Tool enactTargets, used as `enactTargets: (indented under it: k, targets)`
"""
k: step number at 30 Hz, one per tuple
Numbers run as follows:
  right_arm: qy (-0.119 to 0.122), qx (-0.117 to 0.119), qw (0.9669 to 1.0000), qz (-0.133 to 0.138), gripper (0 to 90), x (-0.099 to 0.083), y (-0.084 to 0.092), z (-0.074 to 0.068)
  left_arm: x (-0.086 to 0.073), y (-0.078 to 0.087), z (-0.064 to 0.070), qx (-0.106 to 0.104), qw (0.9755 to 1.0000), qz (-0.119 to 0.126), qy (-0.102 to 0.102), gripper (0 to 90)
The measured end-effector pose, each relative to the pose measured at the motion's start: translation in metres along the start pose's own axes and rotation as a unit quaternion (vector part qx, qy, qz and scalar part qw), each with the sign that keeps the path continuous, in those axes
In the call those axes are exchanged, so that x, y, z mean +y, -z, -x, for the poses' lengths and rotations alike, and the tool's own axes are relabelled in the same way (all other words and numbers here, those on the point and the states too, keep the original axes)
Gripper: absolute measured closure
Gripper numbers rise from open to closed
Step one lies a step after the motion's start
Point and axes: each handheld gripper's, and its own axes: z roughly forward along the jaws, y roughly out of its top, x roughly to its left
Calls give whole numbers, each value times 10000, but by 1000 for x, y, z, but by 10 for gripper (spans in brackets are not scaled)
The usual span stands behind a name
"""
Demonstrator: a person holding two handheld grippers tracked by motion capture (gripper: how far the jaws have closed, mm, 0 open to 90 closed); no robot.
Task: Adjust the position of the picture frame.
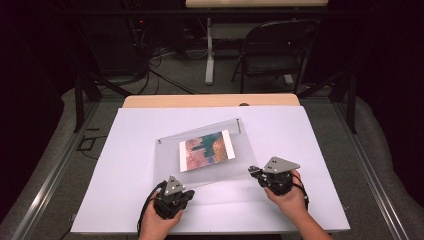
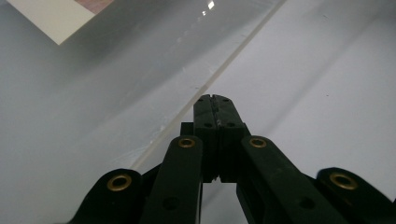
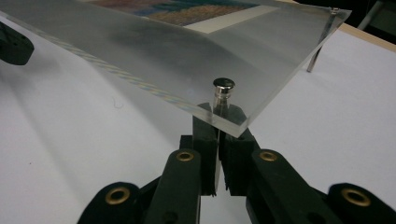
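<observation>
Right claw [image 3: 217,122] clamped on steel standoff [image 3: 222,95] under acrylic frame [image 3: 187,51] corner | left claw [image 2: 215,103] closed, empty, at frame's near edge | photo [image 1: 207,149] beyond, mid-panel | judged stiff, slick, scratch-prone: grip by standoffs | white worktop [image 1: 300,135]

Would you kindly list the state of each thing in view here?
Acrylic frame: lying skewed on the white board, near corner lifted.
Picture: inside the frame, face up.
Metal post: seated in the frame's near corner.
Left hand-held gripper: shut, at the frame's edge.
Right hand-held gripper: shut under the post.
Folding chair: unfolded, empty.
</observation>
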Motion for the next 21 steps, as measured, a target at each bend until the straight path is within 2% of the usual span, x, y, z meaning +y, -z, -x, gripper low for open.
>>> enactTargets:
  k: [4,14,21]
  targets:
    - [-3,37,10000,23,856,1,2,-3,0,1,-4,-57,9998,-7,179,900]
    - [-54,82,9999,36,856,2,3,-6,3,2,-3,1,9999,-16,113,900]
    - [-49,160,9998,58,856,2,4,-9,5,3,-10,27,9998,3,186,900]
